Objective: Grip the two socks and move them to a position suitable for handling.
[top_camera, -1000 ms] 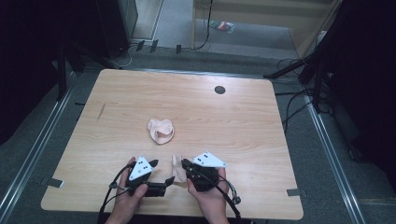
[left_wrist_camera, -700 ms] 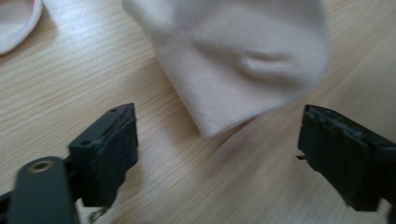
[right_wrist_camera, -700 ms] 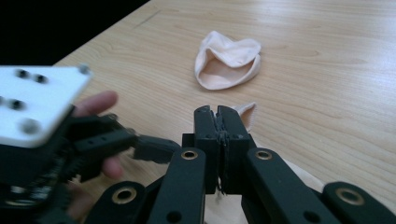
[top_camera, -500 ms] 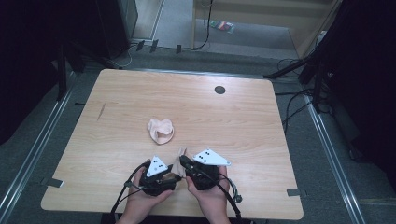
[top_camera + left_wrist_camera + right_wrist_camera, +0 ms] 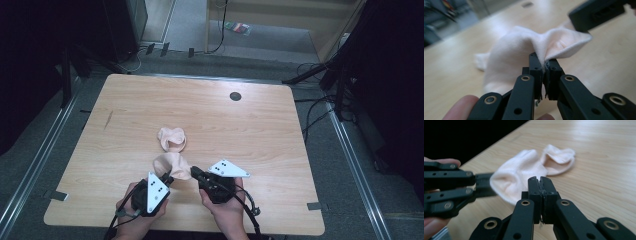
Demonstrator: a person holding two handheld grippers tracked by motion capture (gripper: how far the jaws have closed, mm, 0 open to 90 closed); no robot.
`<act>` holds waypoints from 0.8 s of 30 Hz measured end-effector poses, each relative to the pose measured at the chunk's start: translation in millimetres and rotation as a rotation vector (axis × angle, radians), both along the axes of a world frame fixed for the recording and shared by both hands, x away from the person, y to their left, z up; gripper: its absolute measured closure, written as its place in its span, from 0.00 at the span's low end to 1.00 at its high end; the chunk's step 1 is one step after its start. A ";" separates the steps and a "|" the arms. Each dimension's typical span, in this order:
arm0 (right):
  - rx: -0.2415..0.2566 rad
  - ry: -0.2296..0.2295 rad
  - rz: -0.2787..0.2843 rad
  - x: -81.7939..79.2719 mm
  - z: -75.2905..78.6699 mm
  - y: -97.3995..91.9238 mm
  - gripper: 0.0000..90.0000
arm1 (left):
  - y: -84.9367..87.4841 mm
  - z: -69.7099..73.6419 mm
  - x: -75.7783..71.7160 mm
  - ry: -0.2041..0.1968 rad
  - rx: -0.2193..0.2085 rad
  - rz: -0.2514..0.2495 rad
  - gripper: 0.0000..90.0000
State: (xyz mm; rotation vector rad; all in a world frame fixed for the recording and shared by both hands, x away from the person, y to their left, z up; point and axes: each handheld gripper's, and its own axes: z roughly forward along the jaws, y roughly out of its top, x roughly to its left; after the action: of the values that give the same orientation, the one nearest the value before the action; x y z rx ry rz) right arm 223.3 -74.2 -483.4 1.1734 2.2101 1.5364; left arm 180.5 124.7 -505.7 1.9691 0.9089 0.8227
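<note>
I'm working in what looks like a lab or recording room: a bare wooden table (image 5: 260, 125) with a cable hole (image 5: 235, 96) stands on grey carpet (image 5: 350, 165), metal floor rails (image 5: 30, 170) run along both sides, and loose cables (image 5: 310, 115) trail past dark stands (image 5: 340, 90).

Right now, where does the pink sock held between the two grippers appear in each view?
High view: held sock low centre, between the left gripper and right gripper.
Left gripper view: centre, its edge pinched in the shut jaws.
Right gripper view: centre-left, behind the shut jaws.
Shared landmark: the second sock lying on the wooden table.
</note>
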 end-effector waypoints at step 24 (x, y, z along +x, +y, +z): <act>-0.194 0.062 -0.155 17.9 -42.6 -46.5 0.99 | -9.1 -36.9 28.6 0.309 -0.136 -0.176 0.70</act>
State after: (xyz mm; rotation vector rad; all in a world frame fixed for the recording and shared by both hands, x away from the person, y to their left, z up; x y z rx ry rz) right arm 241.1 -120.7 -526.0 1.3117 2.1900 1.2114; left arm 209.1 115.6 -542.7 2.0530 0.9238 0.3523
